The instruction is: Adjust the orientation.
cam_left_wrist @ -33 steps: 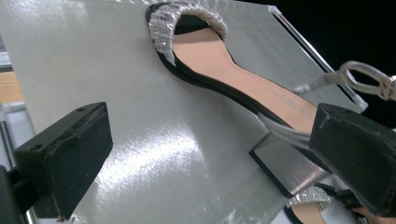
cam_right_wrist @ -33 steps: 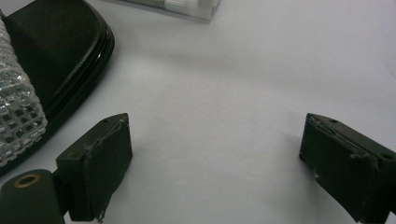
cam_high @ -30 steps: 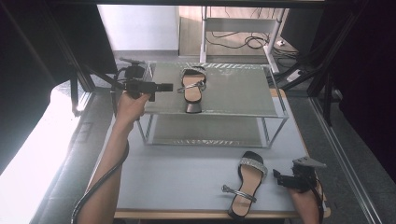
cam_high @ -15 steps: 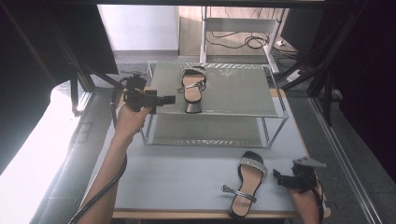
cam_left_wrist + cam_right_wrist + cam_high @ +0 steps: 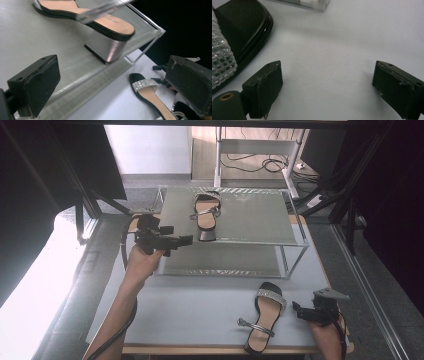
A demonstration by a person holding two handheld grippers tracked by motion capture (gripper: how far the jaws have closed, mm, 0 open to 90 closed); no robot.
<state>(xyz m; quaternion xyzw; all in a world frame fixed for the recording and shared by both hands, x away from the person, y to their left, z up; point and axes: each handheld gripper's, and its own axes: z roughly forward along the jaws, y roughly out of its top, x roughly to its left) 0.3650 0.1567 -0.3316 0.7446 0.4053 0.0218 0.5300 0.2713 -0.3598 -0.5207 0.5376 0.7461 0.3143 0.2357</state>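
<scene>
Now, by label:
Left tongs (image 5: 184, 239): spread, empty, drawn back left from the sandal (image 5: 206, 214) on the rack (image 5: 250, 220) — seemingly placed.
Right tongs (image 5: 298, 310): spread, lower right, beside second sandal (image 5: 265, 320) on table (image 5: 200, 305).

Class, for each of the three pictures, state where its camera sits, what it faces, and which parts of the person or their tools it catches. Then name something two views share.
High view: above the person's side, looking forward and down on the table and two-tier rack; both forearms and the left gripper and right gripper show.
Left gripper view: on the left gripper, looking between its open fingers at the sandal on the rack.
Right gripper view: on the right gripper, low over the tabletop, fingers apart.
Shared: the sandal on the table shows in all three.
</scene>
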